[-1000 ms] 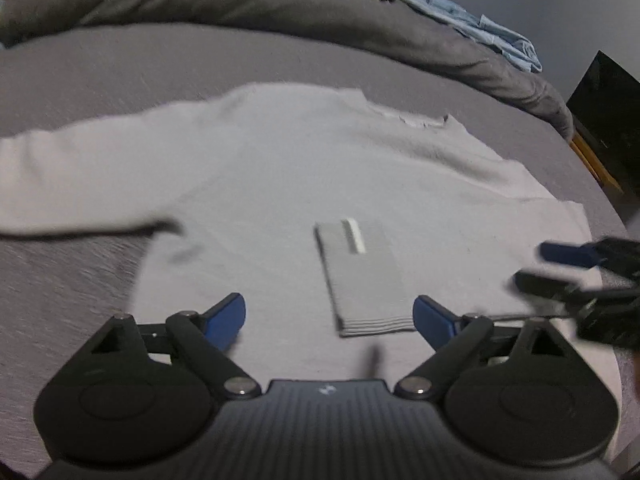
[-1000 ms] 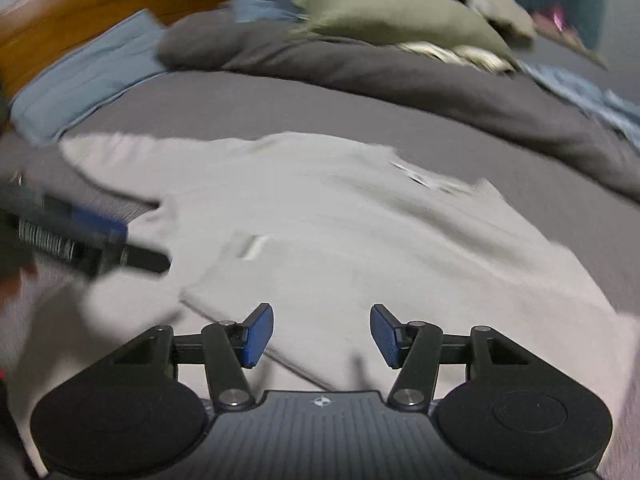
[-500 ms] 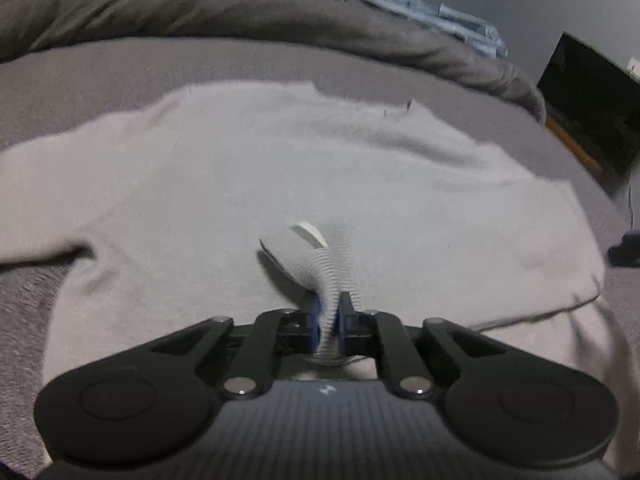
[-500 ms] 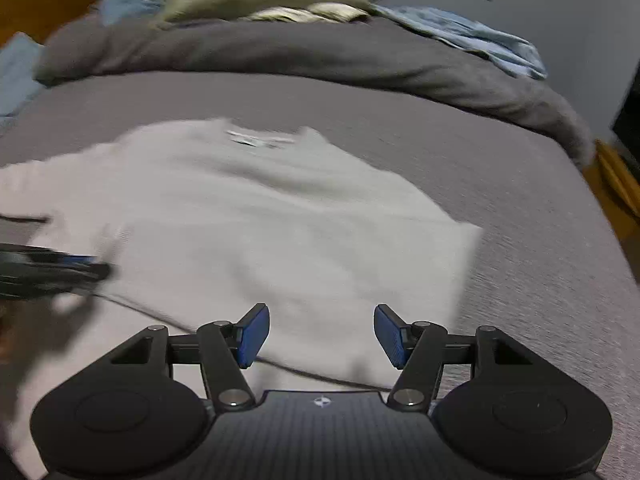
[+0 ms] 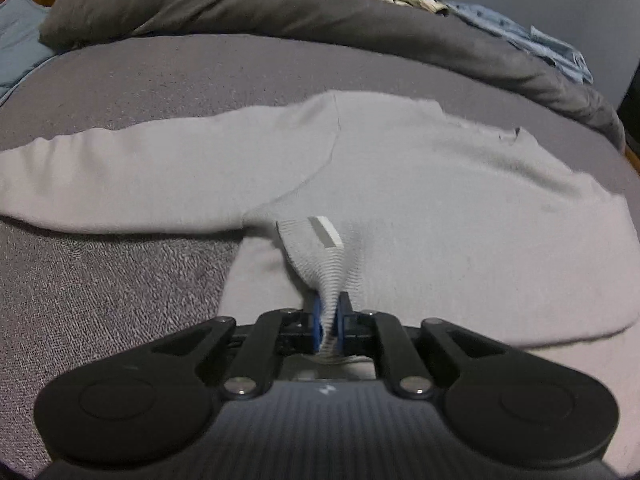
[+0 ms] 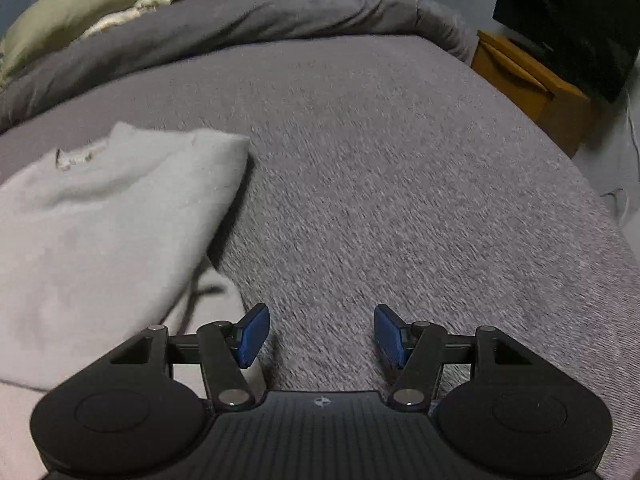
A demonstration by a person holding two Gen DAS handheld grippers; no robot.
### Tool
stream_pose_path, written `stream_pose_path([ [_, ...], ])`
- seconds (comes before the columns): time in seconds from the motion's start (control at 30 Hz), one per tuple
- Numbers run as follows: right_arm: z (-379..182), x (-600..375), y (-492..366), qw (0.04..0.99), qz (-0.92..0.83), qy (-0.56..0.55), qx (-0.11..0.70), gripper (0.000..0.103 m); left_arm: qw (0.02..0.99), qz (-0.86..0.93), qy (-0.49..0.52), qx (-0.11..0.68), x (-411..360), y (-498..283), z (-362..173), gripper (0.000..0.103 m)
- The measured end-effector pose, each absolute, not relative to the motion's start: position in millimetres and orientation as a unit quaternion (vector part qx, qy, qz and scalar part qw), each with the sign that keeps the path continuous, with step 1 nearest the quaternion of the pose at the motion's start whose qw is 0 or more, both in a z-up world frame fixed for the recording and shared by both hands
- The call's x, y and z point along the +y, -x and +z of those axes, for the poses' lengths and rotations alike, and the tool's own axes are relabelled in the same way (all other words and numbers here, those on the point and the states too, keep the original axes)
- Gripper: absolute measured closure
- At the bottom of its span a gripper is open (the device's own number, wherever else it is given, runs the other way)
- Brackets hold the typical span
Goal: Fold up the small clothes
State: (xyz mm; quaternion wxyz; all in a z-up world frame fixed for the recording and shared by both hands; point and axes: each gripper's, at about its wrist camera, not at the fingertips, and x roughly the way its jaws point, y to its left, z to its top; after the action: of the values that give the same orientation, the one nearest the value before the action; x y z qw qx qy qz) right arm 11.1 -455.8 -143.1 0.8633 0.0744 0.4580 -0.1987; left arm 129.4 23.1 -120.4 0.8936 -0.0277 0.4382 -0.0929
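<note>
The pale grey sweater (image 5: 420, 200) is lying spread out on the bed (image 5: 120, 300), on the grey textured cover, with 1 sleeve (image 5: 120, 184) stretched way out to the left. The left gripper (image 5: 329, 328) has its jaws clenched on the ribbed cuff (image 5: 324, 264) of the other sleeve, which sits on top of the sweater body — the cuff is lifted and twisted up into the blue pads, and a white tag (image 5: 326, 232) shows on it. The right gripper (image 6: 320, 336) is off to the right side of the sweater, jaws released and spread wide, nothing between them, just bare bed cover under it. Its left finger (image 6: 252, 334) sits near the sweater's edge.

Around it: a rumpled dark grey duvet (image 5: 320, 20) bunched along the far side of the bed, an olive pillow (image 6: 88, 0) and some light blue clothes (image 5: 532, 40) on top of it. In the right wrist view there's a wooden cabinet (image 6: 528, 88) beside the bed with a dark screen (image 6: 568, 20) on it. Nothing sits between the open jaws and the sweater.
</note>
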Motion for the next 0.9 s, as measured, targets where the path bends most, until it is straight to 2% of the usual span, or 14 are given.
stream_pose_path([
  [0.13, -149.5, -445.7, -20.0, 0.882, -0.157, -0.082, 0.437, 0.039, 0.896, -0.089, 0.006, 0.435, 17.4, -130.1, -120.9, 0.099],
  [0.23, -159.5, -437.4, -25.6, 0.877, -0.129, -0.093, 0.453, 0.039, 0.896, -0.085, 0.016, 0.436, 17.1, -133.3, -125.3, 0.096],
  [0.37, -173.6, -444.4, -31.5, 0.862, -0.163, -0.091, 0.472, 0.057, 0.897, -0.086, 0.009, 0.433, 19.2, -135.2, -128.7, 0.094],
  [0.4, -173.4, -447.0, -34.0, 0.863, -0.159, -0.096, 0.469, 0.059, 0.896, -0.087, 0.011, 0.435, 19.6, -136.7, -130.0, 0.094],
  [0.57, -180.0, -451.0, -43.3, 0.872, -0.104, -0.111, 0.465, 0.053, 0.895, -0.093, 0.015, 0.437, 20.0, -143.1, -134.6, 0.094],
  [0.6, -181.5, -450.4, -43.2, 0.874, -0.099, -0.105, 0.463, 0.065, 0.894, -0.094, 0.014, 0.438, 20.3, -142.8, -135.4, 0.094],
  [0.67, -181.6, -451.7, -40.8, 0.874, -0.079, -0.122, 0.465, 0.098, 0.894, -0.095, 0.014, 0.438, 21.0, -142.0, -136.0, 0.093],
  [0.83, -156.4, -451.9, -25.5, 0.887, -0.087, -0.12, 0.437, 0.099, 0.888, -0.096, 0.007, 0.45, 24.6, -134.7, -130.9, 0.093],
  [0.9, -146.4, -455.3, -12.7, 0.877, -0.12, -0.123, 0.449, 0.099, 0.883, -0.098, 0.009, 0.459, 27.0, -131.1, -127.4, 0.093],
])
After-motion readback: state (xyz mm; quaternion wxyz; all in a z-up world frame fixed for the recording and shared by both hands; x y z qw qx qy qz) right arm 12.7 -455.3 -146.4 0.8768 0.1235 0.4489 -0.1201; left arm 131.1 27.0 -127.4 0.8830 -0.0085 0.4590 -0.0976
